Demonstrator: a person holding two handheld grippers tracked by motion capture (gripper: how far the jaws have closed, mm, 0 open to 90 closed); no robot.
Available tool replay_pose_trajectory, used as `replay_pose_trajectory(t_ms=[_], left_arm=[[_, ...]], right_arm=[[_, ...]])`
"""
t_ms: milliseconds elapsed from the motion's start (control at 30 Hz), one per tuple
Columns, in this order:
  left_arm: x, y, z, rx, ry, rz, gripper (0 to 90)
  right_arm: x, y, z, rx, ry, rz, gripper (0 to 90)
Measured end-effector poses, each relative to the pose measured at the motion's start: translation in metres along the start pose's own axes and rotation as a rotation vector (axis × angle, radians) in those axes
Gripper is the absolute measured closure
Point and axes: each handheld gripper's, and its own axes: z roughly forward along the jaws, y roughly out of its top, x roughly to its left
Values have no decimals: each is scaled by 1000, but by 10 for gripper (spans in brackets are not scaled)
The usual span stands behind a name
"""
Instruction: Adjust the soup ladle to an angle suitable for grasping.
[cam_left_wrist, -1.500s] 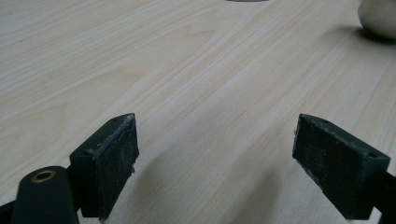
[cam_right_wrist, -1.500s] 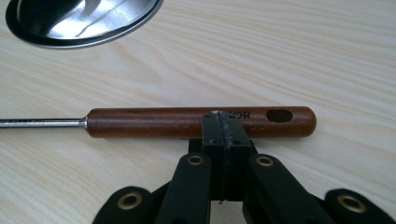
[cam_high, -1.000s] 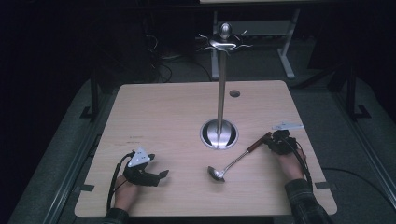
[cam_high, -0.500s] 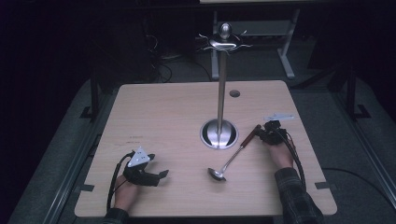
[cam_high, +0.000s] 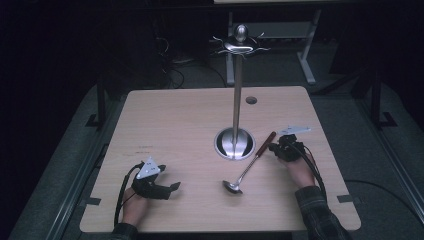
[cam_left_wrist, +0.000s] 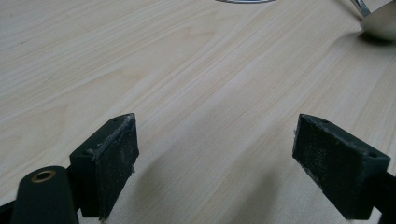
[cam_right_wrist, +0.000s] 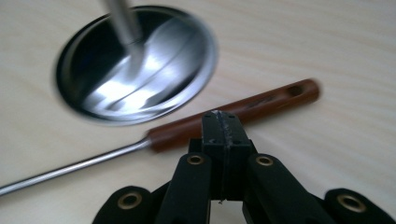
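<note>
Ladle (cam_high: 247, 167) lies on the tabletop (cam_high: 180, 125), right of centre, bowl near, brown wooden handle (cam_right_wrist: 233, 116) far, just right of the utensil stand's round steel base (cam_high: 234, 144). Right gripper (cam_right_wrist: 220, 122) sits at the handle, jaws pressed together with nothing between them; whether the tips touch the wood cannot be told. Left gripper (cam_left_wrist: 215, 154) rests near-left, jaws spread and empty. Judgement: light, stiff, bowl-heavy; the polished shaft looks slippery, so take the wooden handle. Only container: the ladle bowl (cam_high: 233, 187), contents not visible.
</note>
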Motion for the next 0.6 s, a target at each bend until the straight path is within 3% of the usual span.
replay_pose_trajectory(t_ms=[67,167,300,467,600], left_arm=[[0,0,0,1,1,1,140],[1,0,0,7,1,6,140],[1,0,0,5,0,3,140],[1,0,0,4,-1,3,140],[1,0,0,5,-2,3,140]], right_arm=[[11,-1,-5,18,35,-2,899],[30,-3,-12,13,86,-58,899],[51,-3,-12,48,146,-89,899],[76,0,-5,86,197,-145,899],[85,0,-1,102,219,-162,899]])
